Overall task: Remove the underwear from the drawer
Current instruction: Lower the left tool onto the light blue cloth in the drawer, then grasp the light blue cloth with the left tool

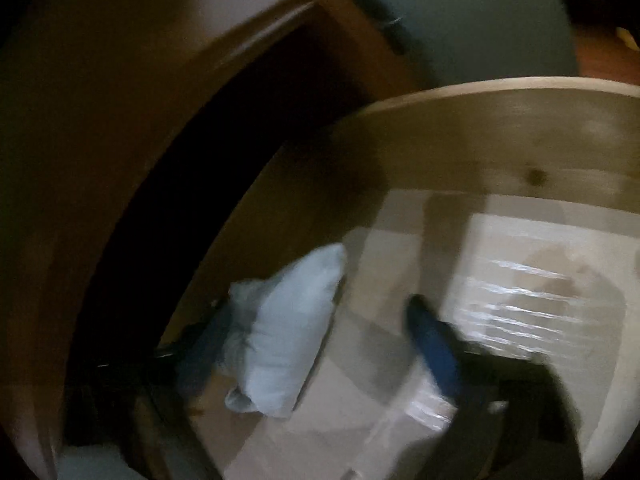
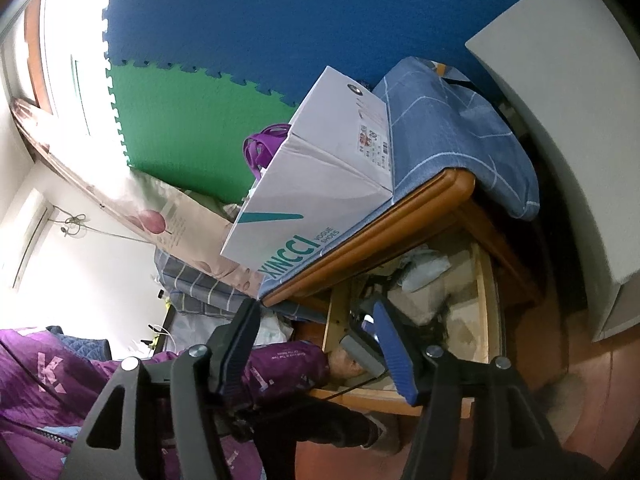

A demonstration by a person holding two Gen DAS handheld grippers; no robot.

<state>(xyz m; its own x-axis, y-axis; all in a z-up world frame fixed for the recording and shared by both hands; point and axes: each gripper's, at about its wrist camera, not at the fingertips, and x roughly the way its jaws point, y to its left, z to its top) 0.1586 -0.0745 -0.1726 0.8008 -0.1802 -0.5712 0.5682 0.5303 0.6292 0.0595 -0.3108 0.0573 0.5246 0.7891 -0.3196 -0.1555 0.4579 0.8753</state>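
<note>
In the left wrist view, which is blurry, the left gripper (image 1: 316, 344) is down inside the open wooden drawer (image 1: 500, 136). Its two blue fingers (image 1: 434, 344) stand apart, one on each side of a pale blue folded piece of underwear (image 1: 284, 332). The finger on the left is right up against the cloth, but the blur hides if it is pressing, and the other finger is well away from it, so the cloth is not pinched. The underwear lies on the drawer floor near the side wall. Beside it there is a see-through plastic sheet (image 1: 520, 304), shiny and wrinkled, on the pale floor of the drawer. Past the drawer's far wall the wood frame of the bed (image 1: 120, 80) curves above a dark gap. In the right wrist view, the right gripper (image 2: 320, 344) is held in the air outside the drawer with its fingers apart and nothing between them. Just past it a purple sleeve (image 2: 280, 364) reaches toward the drawer. Farther on, the drawer sticks out under the bed edge, with pale cloth (image 2: 424, 272) heaped inside. On top of the bed sit a white shoe box (image 2: 320, 184) and a blue checked cushion (image 2: 452, 128). Behind them are blue (image 2: 280, 12) and green foam mats (image 2: 192, 120) on the wall.
</note>
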